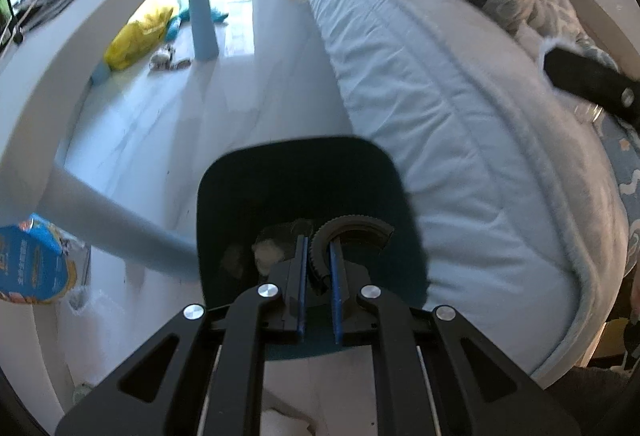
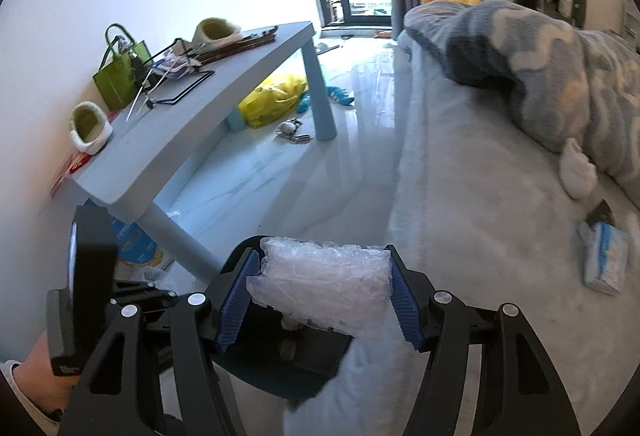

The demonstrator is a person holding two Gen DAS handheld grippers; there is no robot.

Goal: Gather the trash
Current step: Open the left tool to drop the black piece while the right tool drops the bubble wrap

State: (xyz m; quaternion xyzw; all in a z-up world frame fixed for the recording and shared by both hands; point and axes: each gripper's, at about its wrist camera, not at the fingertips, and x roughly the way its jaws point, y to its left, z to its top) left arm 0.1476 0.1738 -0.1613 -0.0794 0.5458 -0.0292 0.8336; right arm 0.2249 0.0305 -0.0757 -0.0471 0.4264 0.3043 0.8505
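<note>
- The right gripper (image 2: 320, 296) grips a piece of crumpled clear plastic wrap (image 2: 324, 288), one blue ribbed pad on each side of it. The wrap is thin, bubbly and springy, so I judge it can slip out or hang on a pad when the jaws let go.
- In the right view, the dark bin (image 2: 280, 368) lies just under the wrap, toward 6 o'clock. Its mouth is partly hidden, so the wrap may fall on the pale floor (image 2: 280, 180) or catch the bed edge (image 2: 440, 236) at 3 o'clock.
- The left gripper (image 1: 319, 288) is closed on the rim of the bin (image 1: 248, 196), a dark teal container with rounded corners. A black ribbed ring (image 1: 352, 232) sits inside near the pads, and some pale scraps (image 1: 266, 250) at 10 o'clock from them.
- A grip on a thin rim lets the bin swing or tilt, and then the scraps could spill.
- The quilted bedcover (image 1: 440, 116) at 2 o'clock is soft and puffy; the blue table leg (image 1: 120, 224) at 9 o'clock is hard and close, so a bump is possible.
</note>
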